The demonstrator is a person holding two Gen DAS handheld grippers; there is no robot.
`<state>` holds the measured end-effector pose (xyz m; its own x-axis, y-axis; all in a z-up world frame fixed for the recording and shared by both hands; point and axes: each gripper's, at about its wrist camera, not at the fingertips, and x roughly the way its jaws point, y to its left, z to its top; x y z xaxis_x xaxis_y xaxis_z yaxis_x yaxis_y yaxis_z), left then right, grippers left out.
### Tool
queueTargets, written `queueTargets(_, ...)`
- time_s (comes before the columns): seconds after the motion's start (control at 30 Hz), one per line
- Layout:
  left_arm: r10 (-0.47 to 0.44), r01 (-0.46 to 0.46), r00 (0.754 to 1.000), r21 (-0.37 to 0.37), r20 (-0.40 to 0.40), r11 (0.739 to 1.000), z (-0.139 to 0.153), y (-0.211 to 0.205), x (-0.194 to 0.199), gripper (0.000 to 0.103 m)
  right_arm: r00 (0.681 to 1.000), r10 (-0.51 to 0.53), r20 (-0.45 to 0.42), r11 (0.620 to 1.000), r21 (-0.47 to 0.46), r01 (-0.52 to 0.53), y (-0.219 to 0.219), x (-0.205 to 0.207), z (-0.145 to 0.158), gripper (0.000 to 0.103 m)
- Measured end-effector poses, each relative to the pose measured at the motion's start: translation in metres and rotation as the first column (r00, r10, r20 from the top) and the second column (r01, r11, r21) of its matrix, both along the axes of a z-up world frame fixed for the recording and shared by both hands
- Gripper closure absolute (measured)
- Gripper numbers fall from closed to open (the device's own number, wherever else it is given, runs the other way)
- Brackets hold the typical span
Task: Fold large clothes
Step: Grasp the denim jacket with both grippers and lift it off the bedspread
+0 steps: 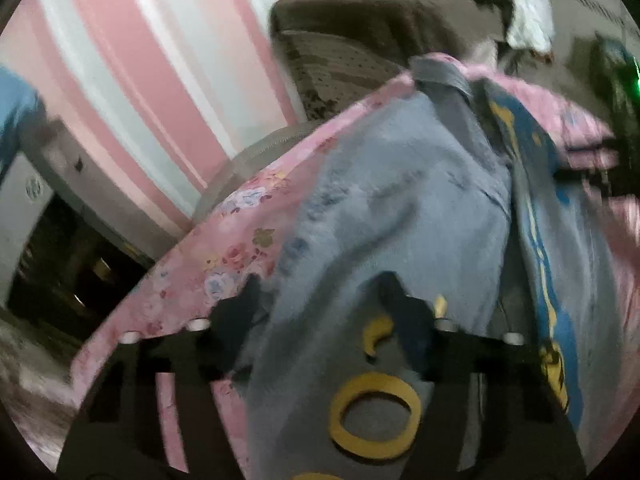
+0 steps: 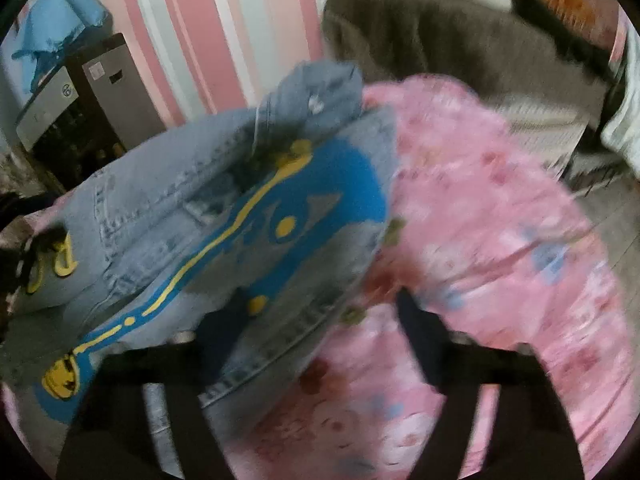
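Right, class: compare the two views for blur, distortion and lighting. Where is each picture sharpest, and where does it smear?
Left wrist view: fisheye bends the striped wall; the denim jacket is soft, its yellow ring crisper. Right wrist view: the pink sheet smears with motion, while the jacket's seams are clearer. Both are dim at the round edges.

Dim, flat indoor light; no hard shadows. Strong motion blur both views, worst ahead of the right gripper's fingers. Fisheye bending, dark vignette at rims.
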<state>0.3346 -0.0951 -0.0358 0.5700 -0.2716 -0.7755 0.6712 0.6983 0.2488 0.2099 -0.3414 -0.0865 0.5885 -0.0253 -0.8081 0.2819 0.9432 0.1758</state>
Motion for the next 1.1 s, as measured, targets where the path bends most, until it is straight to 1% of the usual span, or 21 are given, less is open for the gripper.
queueTargets(0.03,0.011,-0.012,1.0,-0.006,-0.011,1.0,-0.002,0.002,0.004,0.076,1.0,0.005,-0.005,1.0,0.028,-0.005,0.0,0.002,-0.003,0.052)
queueTargets(0.07,0.042,-0.042,0.999,-0.001,-0.022,0.999,-0.005,0.004,0.012,0.09,1.0,0.012,-0.007,0.999,0.038,-0.012,0.001,0.003,-0.004,0.055)
queueTargets(0.1,0.052,-0.052,0.998,0.002,-0.036,0.999,-0.008,0.005,0.016,0.095,1.0,0.024,-0.005,0.999,0.031,-0.024,0.003,0.004,-0.004,0.06)
queueTargets(0.17,0.051,-0.053,0.996,-0.016,-0.072,0.998,-0.012,0.012,0.018,0.096,0.999,0.05,0.002,0.999,0.0,-0.05,0.01,0.007,-0.001,0.066)
queueTargets(0.27,0.007,-0.008,0.999,-0.015,-0.042,1.0,-0.008,0.013,0.0,0.094,0.998,0.059,0.001,0.998,-0.012,-0.059,0.013,0.01,0.0,0.067)
queueTargets(0.3,-0.01,0.01,1.0,-0.015,-0.027,1.0,-0.004,0.015,-0.012,0.083,0.998,0.064,0.001,0.998,-0.017,-0.064,0.013,0.012,-0.001,0.067)
queueTargets(0.33,-0.034,0.034,0.999,-0.013,-0.005,0.999,-0.001,0.014,-0.021,0.057,0.998,0.067,0.001,0.998,-0.022,-0.067,0.013,0.013,-0.002,0.067)
queueTargets(0.37,-0.061,0.062,0.997,-0.004,0.049,0.998,0.004,0.014,-0.034,0.043,0.998,0.069,0.001,0.997,-0.028,-0.069,0.014,0.014,-0.002,0.067)
queueTargets(0.4,-0.087,0.087,0.992,0.006,0.091,0.996,0.008,0.014,-0.045,0.018,0.997,0.071,0.002,0.997,-0.033,-0.071,0.016,0.015,-0.003,0.067)
queueTargets(0.43,-0.111,0.11,0.988,0.012,0.111,0.994,0.01,0.014,-0.05,0.006,0.997,0.072,0.001,0.997,-0.032,-0.072,0.015,0.013,-0.001,0.067)
queueTargets(0.5,-0.16,0.156,0.978,0.037,0.135,0.987,0.012,0.012,-0.062,0.006,0.997,0.073,0.003,0.997,-0.029,-0.073,0.013,0.01,0.0,0.067)
queueTargets(0.6,-0.196,0.188,0.976,0.079,0.099,0.979,0.002,0.005,-0.067,0.007,0.998,0.069,0.006,0.997,-0.016,-0.069,0.011,0.008,0.001,0.067)
queueTargets(0.7,-0.244,0.227,0.966,0.177,0.086,0.958,-0.017,-0.005,-0.076,0.007,0.997,0.074,0.005,0.997,-0.024,-0.074,0.013,0.007,0.001,0.065)
queueTargets(0.77,-0.245,0.219,0.966,0.237,0.088,0.947,-0.03,-0.011,-0.075,0.007,0.997,0.076,0.004,0.997,-0.026,-0.076,0.013,0.005,0.001,0.065)
queueTargets(0.83,-0.213,0.188,0.974,0.257,0.073,0.948,-0.037,-0.012,-0.066,0.008,0.997,0.074,0.002,0.997,-0.025,-0.074,0.014,0.006,0.001,0.064)
queueTargets(0.87,-0.193,0.176,0.98,0.246,0.046,0.953,-0.038,-0.011,-0.059,0.011,0.997,0.072,-0.001,0.997,-0.022,-0.072,0.014,0.006,0.0,0.064)
queueTargets(0.9,-0.167,0.163,0.986,0.221,0.001,0.962,-0.037,-0.01,-0.049,0.023,0.998,0.068,-0.007,0.998,-0.016,-0.068,0.014,0.006,-0.001,0.062)
queueTargets(0.93,-0.139,0.145,0.989,0.193,-0.044,0.971,-0.036,-0.007,-0.039,0.034,0.998,0.063,-0.006,0.998,-0.012,-0.063,0.014,0.005,-0.001,0.055)
queueTargets(1.0,-0.1,0.112,0.991,0.138,-0.088,0.984,-0.031,-0.001,-0.026,0.042,0.999,0.04,-0.011,0.999,0.004,-0.04,0.012,0.004,-0.003,0.05)
queueTargets(1.03,-0.089,0.099,0.992,0.117,-0.092,0.988,-0.027,0.001,-0.022,0.046,1.0,0.025,-0.017,0.999,0.04,-0.024,0.008,0.004,-0.005,0.05)
queueTargets(1.1,-0.062,0.069,0.991,0.064,-0.116,0.996,-0.02,0.005,-0.011,0.049,1.0,-0.016,-0.024,0.987,0.161,0.019,-0.005,0.002,-0.012,0.05)
